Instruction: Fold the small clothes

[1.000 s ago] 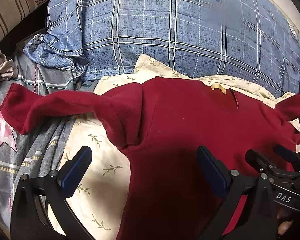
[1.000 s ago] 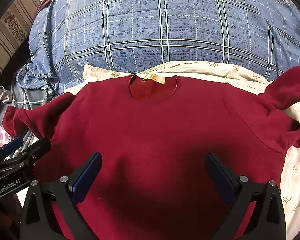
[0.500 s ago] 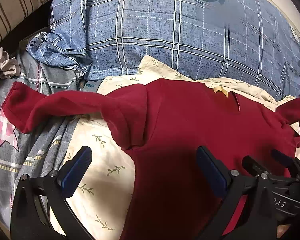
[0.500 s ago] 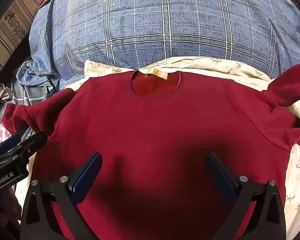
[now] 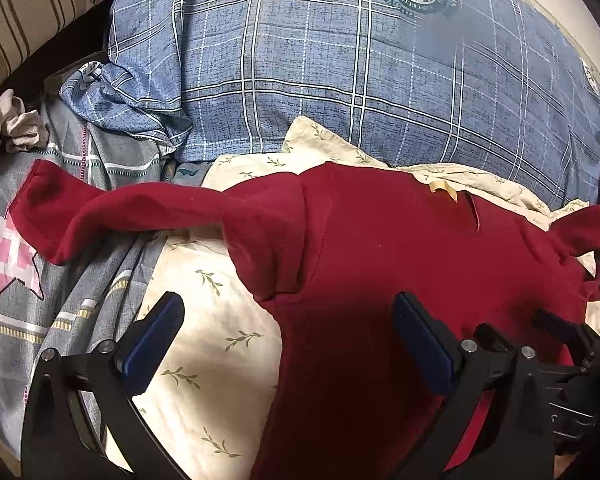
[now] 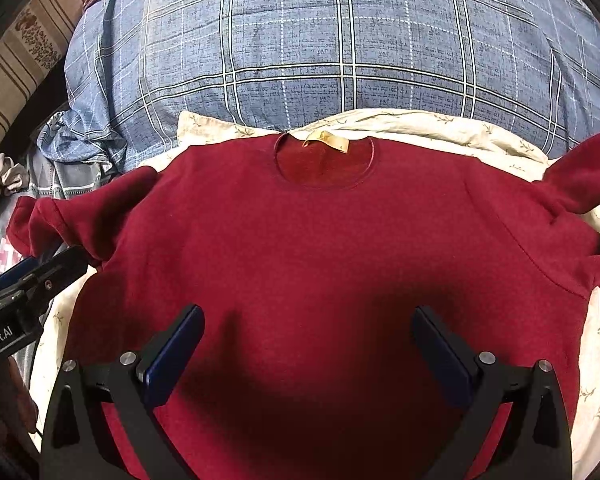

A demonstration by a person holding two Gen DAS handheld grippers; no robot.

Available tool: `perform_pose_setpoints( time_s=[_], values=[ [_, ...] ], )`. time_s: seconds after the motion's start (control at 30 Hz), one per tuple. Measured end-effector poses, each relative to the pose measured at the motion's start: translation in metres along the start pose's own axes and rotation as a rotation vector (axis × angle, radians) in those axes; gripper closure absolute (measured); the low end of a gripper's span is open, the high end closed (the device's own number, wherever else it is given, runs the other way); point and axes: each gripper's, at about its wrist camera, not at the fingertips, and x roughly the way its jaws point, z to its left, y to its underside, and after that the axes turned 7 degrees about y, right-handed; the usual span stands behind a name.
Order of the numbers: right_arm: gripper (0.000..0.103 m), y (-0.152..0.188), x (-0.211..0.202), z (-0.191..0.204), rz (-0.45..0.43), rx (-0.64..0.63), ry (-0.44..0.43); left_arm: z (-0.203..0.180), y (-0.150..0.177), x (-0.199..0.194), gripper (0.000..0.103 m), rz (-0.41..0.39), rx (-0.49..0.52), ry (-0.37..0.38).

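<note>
Lying front-up on a cream leaf-print sheet (image 6: 420, 122), the dark red sweatshirt (image 6: 320, 248) is spread flat with its round neckline (image 6: 324, 168) toward the far side and a tan label (image 6: 326, 141) showing inside the collar. Behind it rises a bulky blue plaid duvet (image 6: 340, 40) with a round crest printed near its top. The sweatshirt's left sleeve (image 5: 140, 212) stretches out sideways, past the edge of the cream sheet and onto a grey bedcover (image 5: 28, 280) with a pink star pattern; its cuff rests on that cover. The right sleeve (image 6: 580, 172) is bunched up and curled at the shoulder.

The left gripper (image 5: 288, 344) hangs above the sweatshirt's left side seam, below the armpit, with its blue-padded fingers (image 5: 152, 344) spread wide and gripping nothing; one finger is over the cream sheet, the other over red cloth. The right gripper (image 6: 308, 356) hovers over the lower middle of the sweatshirt's body, its fingers (image 6: 172, 356) likewise spread wide apart and empty, casting a dark shadow on the cloth. Whether either touches the cloth cannot be told. A crumpled pale cloth (image 5: 16, 124) lies at the far left, beside a striped cushion (image 5: 32, 20).
</note>
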Motion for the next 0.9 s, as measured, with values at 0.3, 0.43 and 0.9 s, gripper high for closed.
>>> perform_pose_setpoints(
  time_s=[0.3, 0.43, 0.9],
  values=[
    [0.0, 0.0026, 0.0005, -0.004, 0.007, 0.017, 0.003, -0.006, 0.0027, 0.0014, 0.0, 0.008, 0.023, 0.008],
    [0.0, 0.0025, 0.0008, -0.0054, 0.009, 0.024, 0.003, -0.0069, 0.003, 0.001, 0.0, 0.006, 0.028, 0.009],
    [0.0, 0.0014, 0.0036, 0.0011, 0.014, 0.002, 0.0, -0.0017, 0.002, -0.0009, 0.0, 0.004, 0.007, 0.02]
  ],
)
